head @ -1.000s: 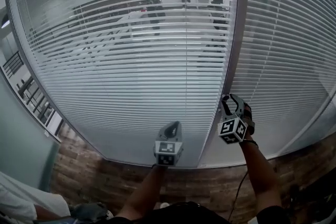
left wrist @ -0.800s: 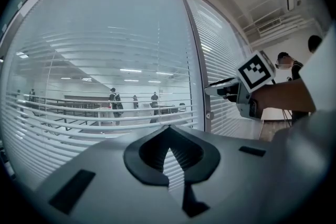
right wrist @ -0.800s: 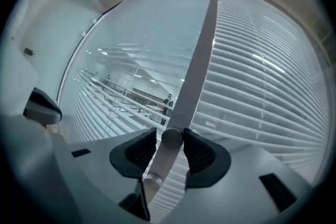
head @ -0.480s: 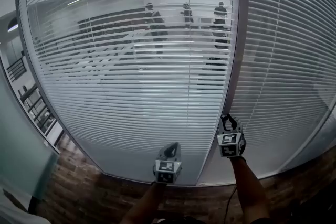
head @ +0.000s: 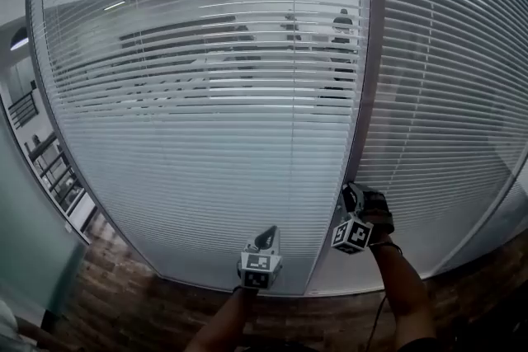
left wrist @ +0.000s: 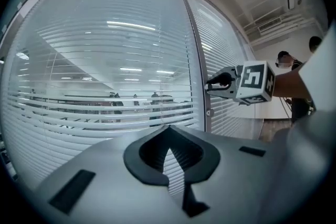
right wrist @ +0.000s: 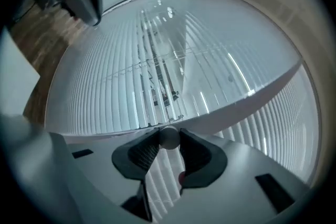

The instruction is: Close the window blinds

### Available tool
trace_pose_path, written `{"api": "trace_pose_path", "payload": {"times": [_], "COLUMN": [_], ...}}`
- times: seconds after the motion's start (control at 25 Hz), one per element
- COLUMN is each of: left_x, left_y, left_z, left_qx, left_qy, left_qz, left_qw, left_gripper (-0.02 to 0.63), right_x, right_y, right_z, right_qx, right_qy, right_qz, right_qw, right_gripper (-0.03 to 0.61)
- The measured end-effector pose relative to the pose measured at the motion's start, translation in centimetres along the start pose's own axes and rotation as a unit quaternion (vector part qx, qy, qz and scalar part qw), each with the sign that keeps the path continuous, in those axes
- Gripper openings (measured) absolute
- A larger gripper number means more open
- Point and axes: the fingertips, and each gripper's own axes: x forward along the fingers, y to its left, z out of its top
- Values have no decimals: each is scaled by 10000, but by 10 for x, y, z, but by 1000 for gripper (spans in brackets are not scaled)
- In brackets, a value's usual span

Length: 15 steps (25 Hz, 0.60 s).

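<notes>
Jaws of the right gripper were clamped on a small round knob and had just been closing on it. Only that gripper's own view showed the pale ball pinched between the two dark pads, right against the grey post. From the head view the knob was hidden behind the gripper, which reached level to the post low down, between two glass panes.

Both panes carried the blinds, white horizontal slats running from top to bottom. In the upper part of the left pane the slats let dim figures show through; lower down they read as nearly solid white.

Left gripper jaws stood together with nothing between them, and only slats were visible past their tips. The head view placed it low before the left pane, just left of the post and apart from the right gripper, above a band of brick.

The left gripper view alone caught the right gripper from the side—nose at the post, marker cube behind—and a person standing at the far right of the room.
</notes>
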Motion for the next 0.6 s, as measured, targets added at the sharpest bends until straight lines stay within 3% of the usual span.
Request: {"api": "trace_pose_path", "payload": {"times": [0.2, 0.32, 0.48, 0.56, 0.6], "left_x": [4, 8, 10, 12, 13], "left_y": [-4, -7, -10, -7, -6], "left_z": [1, 0, 6, 5, 4], "left_qx": [-6, 40, -37, 12, 31], "left_qy": [21, -22, 122, 96, 67], "left_qz": [-43, -60, -87, -63, -61], "left_qw": [10000, 10000, 9999, 9999, 10000], "left_gripper": [2, 2, 2, 2, 2], "right_x": [2, 3, 3, -1, -4], "right_y": [6, 7, 4, -2, -3], "right_z": [0, 0, -2, 0, 0], "right_qx": [-1424, -1598, -380, 747, 1481], "right_qy": [11, -53, -209, -276, -295], "right_qz": [79, 118, 238, 219, 297], "right_qw": [9898, 9871, 9988, 9966, 9881], "right_gripper": [127, 127, 172, 186, 186]}}
